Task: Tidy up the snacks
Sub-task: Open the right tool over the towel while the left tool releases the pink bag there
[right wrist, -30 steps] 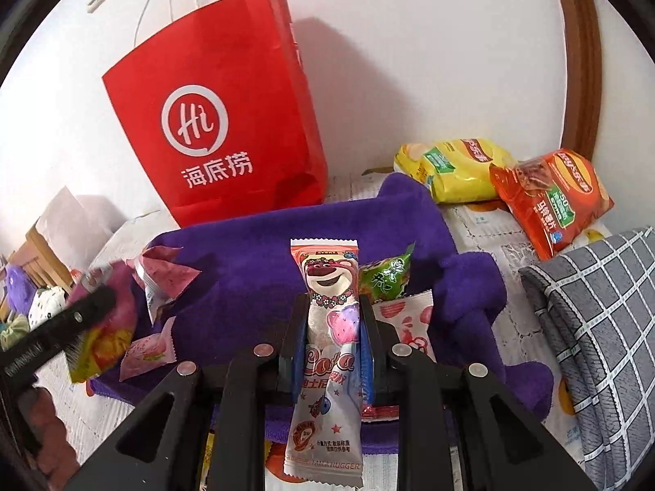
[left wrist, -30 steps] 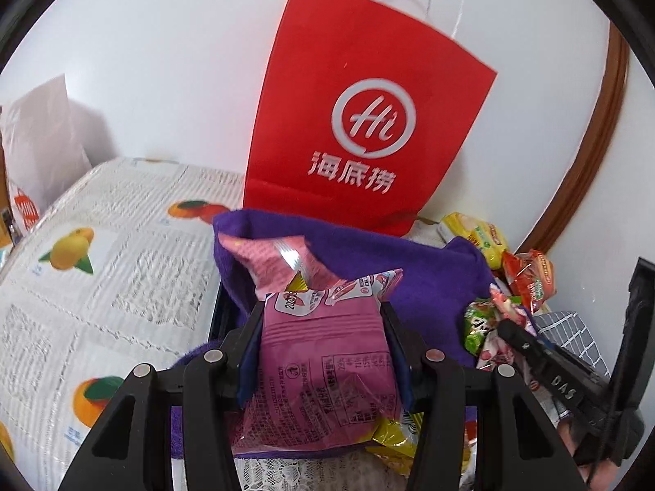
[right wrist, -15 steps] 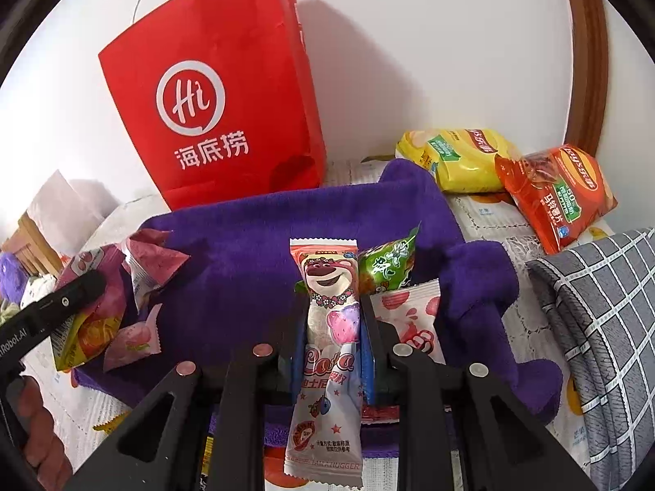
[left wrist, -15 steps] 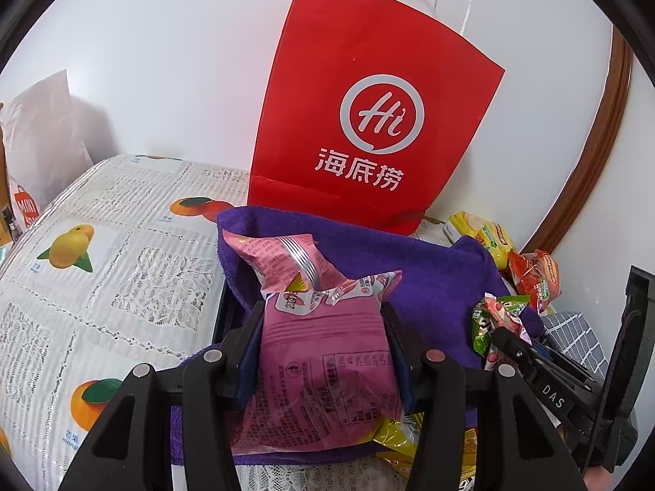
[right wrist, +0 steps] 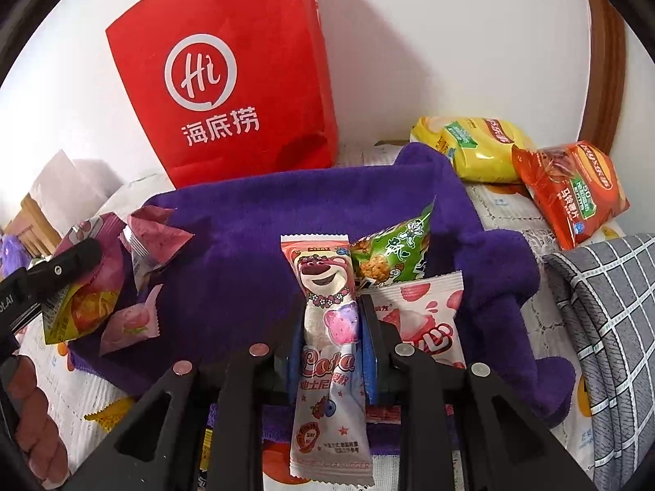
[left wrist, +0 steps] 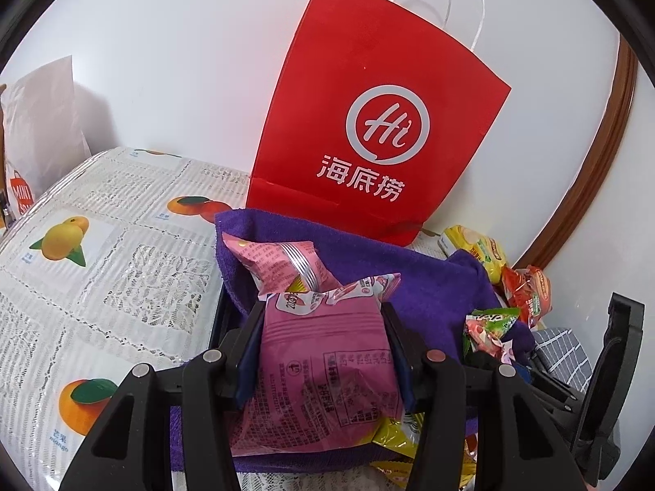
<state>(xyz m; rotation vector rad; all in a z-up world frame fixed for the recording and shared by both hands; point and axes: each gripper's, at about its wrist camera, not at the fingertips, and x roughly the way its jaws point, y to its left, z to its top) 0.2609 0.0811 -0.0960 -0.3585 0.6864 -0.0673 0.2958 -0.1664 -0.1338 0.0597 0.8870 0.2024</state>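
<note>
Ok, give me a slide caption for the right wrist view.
Right gripper shut on a bear candy packet above a purple towel, red bag behind.

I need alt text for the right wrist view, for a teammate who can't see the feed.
The right gripper has its jaws shut on a long pink bear-print candy wrapper, held above a purple towel strewn with snack packets. A red paper bag stands behind against the white wall, with a yellow chip bag and an orange chip bag at right.
</note>
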